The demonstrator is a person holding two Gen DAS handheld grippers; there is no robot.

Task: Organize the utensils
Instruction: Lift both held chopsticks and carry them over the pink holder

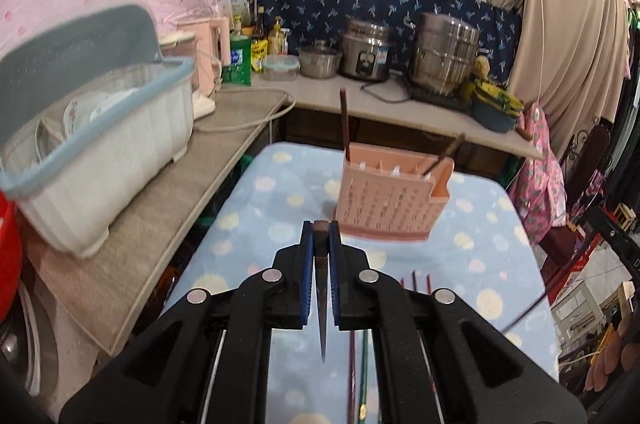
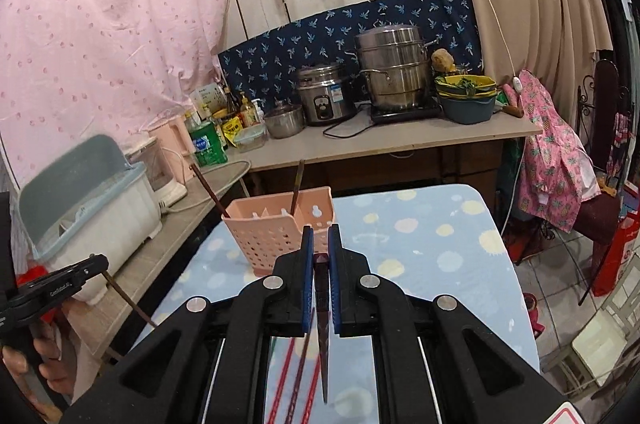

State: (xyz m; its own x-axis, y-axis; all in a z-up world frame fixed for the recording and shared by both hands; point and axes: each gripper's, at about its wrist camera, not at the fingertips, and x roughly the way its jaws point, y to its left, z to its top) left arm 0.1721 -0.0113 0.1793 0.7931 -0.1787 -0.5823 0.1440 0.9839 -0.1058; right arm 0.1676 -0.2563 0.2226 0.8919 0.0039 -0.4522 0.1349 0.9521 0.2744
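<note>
Tapered dark chopstick; perforated pink holder

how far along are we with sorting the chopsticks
Done: two chopsticks stand in the pink holder. In hand: the left gripper and right gripper each clamp one dark chopstick. Left: several more chopsticks lie on the dotted cloth.
</note>
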